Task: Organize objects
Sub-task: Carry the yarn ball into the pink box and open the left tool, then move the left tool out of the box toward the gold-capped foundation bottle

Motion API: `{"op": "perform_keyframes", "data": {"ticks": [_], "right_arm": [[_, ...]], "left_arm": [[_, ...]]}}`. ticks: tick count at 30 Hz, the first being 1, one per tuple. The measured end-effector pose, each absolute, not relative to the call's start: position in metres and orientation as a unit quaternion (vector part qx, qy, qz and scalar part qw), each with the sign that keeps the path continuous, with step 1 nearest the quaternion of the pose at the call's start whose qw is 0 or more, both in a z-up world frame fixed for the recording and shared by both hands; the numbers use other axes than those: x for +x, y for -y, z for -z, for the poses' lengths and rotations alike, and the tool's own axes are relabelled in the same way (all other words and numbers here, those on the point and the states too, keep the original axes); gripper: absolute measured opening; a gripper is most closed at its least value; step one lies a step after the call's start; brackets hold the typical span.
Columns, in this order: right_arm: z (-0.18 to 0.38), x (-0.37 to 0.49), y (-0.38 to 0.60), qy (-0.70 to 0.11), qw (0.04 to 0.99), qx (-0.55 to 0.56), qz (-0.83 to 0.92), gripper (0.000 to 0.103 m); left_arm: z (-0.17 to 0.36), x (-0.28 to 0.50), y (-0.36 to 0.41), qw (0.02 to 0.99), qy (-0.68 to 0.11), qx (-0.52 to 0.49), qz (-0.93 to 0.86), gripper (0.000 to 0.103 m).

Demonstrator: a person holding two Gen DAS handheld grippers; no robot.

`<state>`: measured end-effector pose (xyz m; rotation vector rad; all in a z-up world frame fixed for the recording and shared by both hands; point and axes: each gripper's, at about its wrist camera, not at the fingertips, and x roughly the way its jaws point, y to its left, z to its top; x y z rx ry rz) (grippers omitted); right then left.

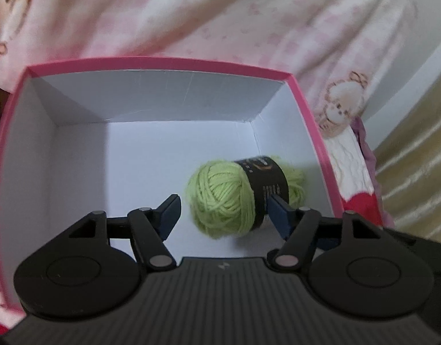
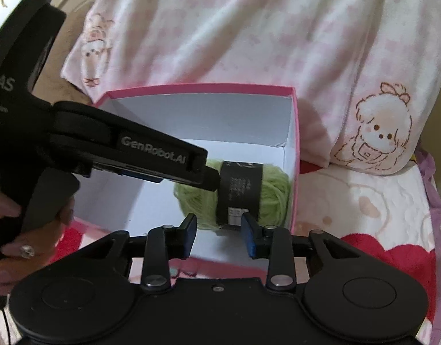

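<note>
The left gripper [image 1: 221, 212] is hanging wide open inside the pink box [image 1: 163, 63], gripping nothing. The green yarn skein [image 1: 220, 198] is lying on its side near the box's right wall, its long axis running toward that wall. The right gripper [image 2: 219, 237] is hovering half open outside the box's near edge, empty.

1. Setting: a home bedroom.
2. Evidence: pink cartoon-print quilt [image 2: 249, 28] bunched on a bed.
3. Evidence: red-and-white printed bedsheet [image 2: 364, 230] underneath a pink box [image 2: 295, 155].
</note>
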<state>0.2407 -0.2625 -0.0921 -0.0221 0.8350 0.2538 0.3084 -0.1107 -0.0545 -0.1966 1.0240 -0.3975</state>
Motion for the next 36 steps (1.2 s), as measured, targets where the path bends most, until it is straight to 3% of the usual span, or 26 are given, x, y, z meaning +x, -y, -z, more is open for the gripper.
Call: {"op": "perform_keyframes", "data": {"ticks": [9, 14, 19, 21, 28, 36], "right_arm": [[0.044, 0.190, 0.258, -0.397, 0.910, 0.007, -0.120, 0.045], [0.011, 0.155, 0.251, -0.393, 0.911, -0.002, -0.121, 0.055], [-0.016, 0.115, 0.244, -0.375, 0.916, -0.011, -0.141, 0.070], [-0.023, 0.097, 0.240, -0.369, 0.916, -0.011, -0.153, 0.072], [-0.022, 0.049, 0.222, -0.369, 0.909, -0.006, -0.193, 0.073], [0.020, 0.018, 0.194, -0.376, 0.897, -0.018, -0.230, 0.073]], "left_arm": [[-0.016, 0.241, 0.093, 0.864, -0.467, -0.001, 0.187, 0.067], [-0.054, 0.203, 0.082, 0.870, -0.448, 0.036, 0.200, 0.078], [-0.082, 0.162, 0.060, 0.869, -0.437, 0.056, 0.224, 0.084], [-0.090, 0.147, 0.053, 0.867, -0.436, 0.062, 0.234, 0.086], [-0.079, 0.110, 0.031, 0.851, -0.458, 0.059, 0.249, 0.088], [-0.031, 0.091, 0.017, 0.830, -0.491, 0.014, 0.263, 0.088]]}}
